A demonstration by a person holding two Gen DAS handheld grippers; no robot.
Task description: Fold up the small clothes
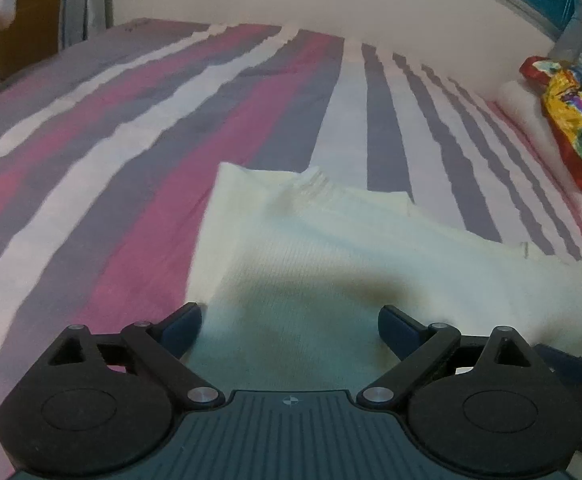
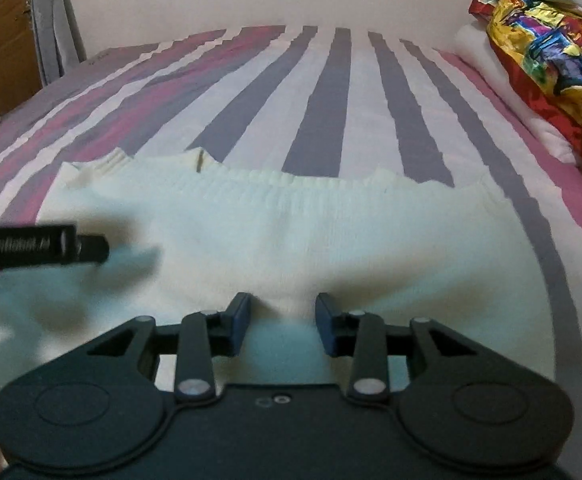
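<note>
A cream knitted sweater (image 2: 291,232) lies spread flat on a bed covered by a sheet (image 2: 323,100) with pink, grey and white stripes. The left gripper (image 1: 290,318) hovers low over the sweater's near left part, its jaws wide apart, nothing between them. The right gripper (image 2: 283,316) sits over the sweater's near edge, jaws partly apart with a ridge of knit fabric rising between them; whether the pads press it is unclear. A colourful foil bag (image 2: 547,52) rests on white folded bedding (image 2: 487,60) at the far right.
</note>
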